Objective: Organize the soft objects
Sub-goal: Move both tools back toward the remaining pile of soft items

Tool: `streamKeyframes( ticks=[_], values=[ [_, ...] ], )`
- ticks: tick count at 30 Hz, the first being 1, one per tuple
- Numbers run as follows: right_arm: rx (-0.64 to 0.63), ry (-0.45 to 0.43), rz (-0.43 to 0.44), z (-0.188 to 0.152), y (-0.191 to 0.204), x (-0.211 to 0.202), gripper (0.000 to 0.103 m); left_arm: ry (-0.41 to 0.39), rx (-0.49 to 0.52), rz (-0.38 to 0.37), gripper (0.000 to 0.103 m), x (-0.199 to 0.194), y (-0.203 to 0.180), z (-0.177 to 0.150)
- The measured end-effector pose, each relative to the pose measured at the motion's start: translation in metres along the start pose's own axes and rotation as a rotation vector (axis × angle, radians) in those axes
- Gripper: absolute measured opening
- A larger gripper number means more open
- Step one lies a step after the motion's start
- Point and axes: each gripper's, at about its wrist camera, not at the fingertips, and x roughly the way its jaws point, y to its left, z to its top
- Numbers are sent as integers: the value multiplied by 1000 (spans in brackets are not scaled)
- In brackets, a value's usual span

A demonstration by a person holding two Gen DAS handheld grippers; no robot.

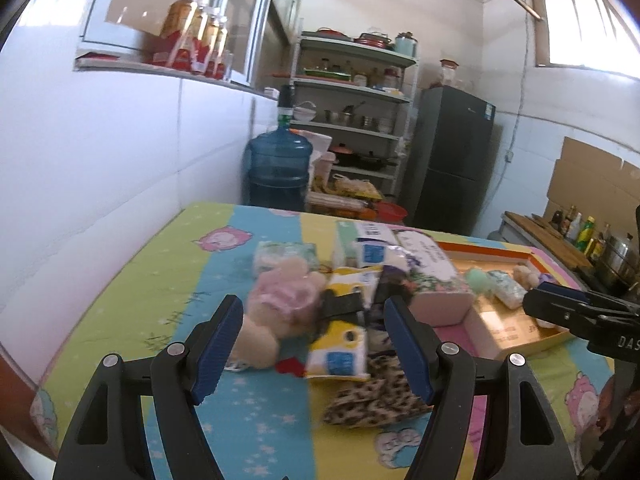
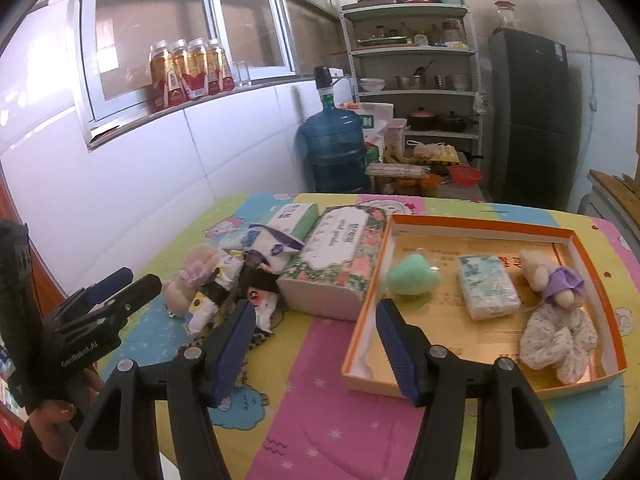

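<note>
Both grippers hover level above the striped cartoon-print tablecloth, jaws spread wide and gripping nothing. The left gripper points at the heap of soft things: a cream plush toy in a pink frilly dress lies just ahead between its blue fingertips, nearer the left one, with a yellow-and-white tissue packet beside it and a leopard-print fabric pouch under the right fingertip. The right gripper straddles the near-left corner of the shallow orange-rimmed cardboard tray, its right finger over the tray's edge. Inside the tray sit a mint-green heart-shaped sponge, a green-patterned tissue pack, a small plush in a purple dress and a white floral scrunchie. A floral-printed tissue box stands just left of the tray, touching the heap.
</note>
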Motion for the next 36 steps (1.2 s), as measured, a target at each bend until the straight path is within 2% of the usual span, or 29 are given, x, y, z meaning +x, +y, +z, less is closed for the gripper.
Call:
streamKeyframes(
  ticks=[8, 14, 20, 26, 29, 31, 32, 36],
  values=[
    [-29, 23, 42, -10, 27, 20, 62, 1, -3, -18, 74, -3, 20, -12],
    [-56, 67, 65, -21, 45, 42, 62, 36, 42, -109, 75, 9, 10, -13],
    [-44, 62, 45, -26, 41, 44, 62, 98, 86, -173, 75, 39, -13, -11],
    [-24, 50, 29, -26, 27, 43, 62, 159, 72, -161, 74, 70, -18, -12],
    [-11, 54, 38, -26, 23, 46, 62, 183, 66, -158, 65, 79, -19, -14],
    [-4, 62, 47, -27, 21, 50, 62, 194, 61, -150, 53, 85, -18, -15],
    [-2, 65, 53, -27, 21, 51, 62, 200, 55, -150, 44, 86, -17, -16],
    [-6, 77, 72, -28, 22, 56, 62, 192, 39, -161, 43, 88, -13, -18]
  ],
)
